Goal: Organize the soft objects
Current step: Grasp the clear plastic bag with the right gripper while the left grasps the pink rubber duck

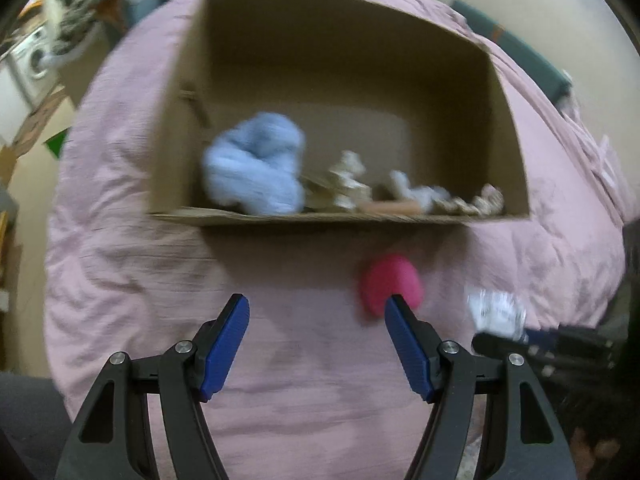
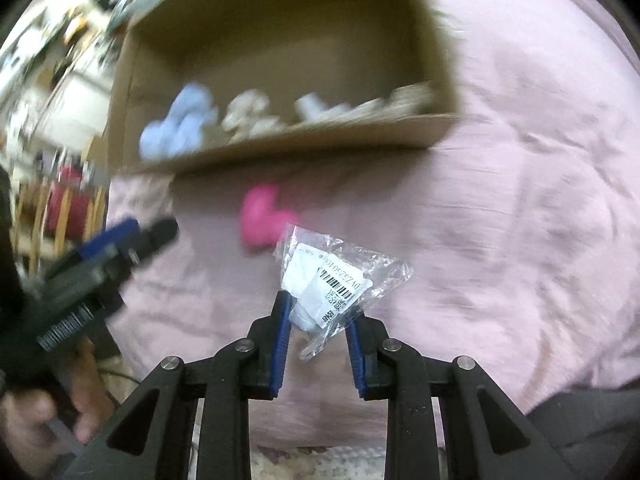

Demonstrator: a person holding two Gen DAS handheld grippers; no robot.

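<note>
Right tongs (image 2: 318, 312) clamped on crinkly clear plastic bag with barcode label (image 2: 340, 276); left tongs (image 1: 318, 304) wide, empty, above pink bedsheet (image 1: 300, 360), near magenta soft lump (image 1: 390, 280).

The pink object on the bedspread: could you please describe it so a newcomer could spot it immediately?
Find the open cardboard box lying on the pale pink bedspread. Just in front of its near wall lies the pink object, alone on the fabric. It is bright magenta and rounded, unlike the crinkled clear plastic packet beside it.

Crinkled clear packet (image 2: 340, 276) with barcode label, pink soft piece (image 1: 390, 290) beside cardboard box (image 1: 508, 120)
</note>
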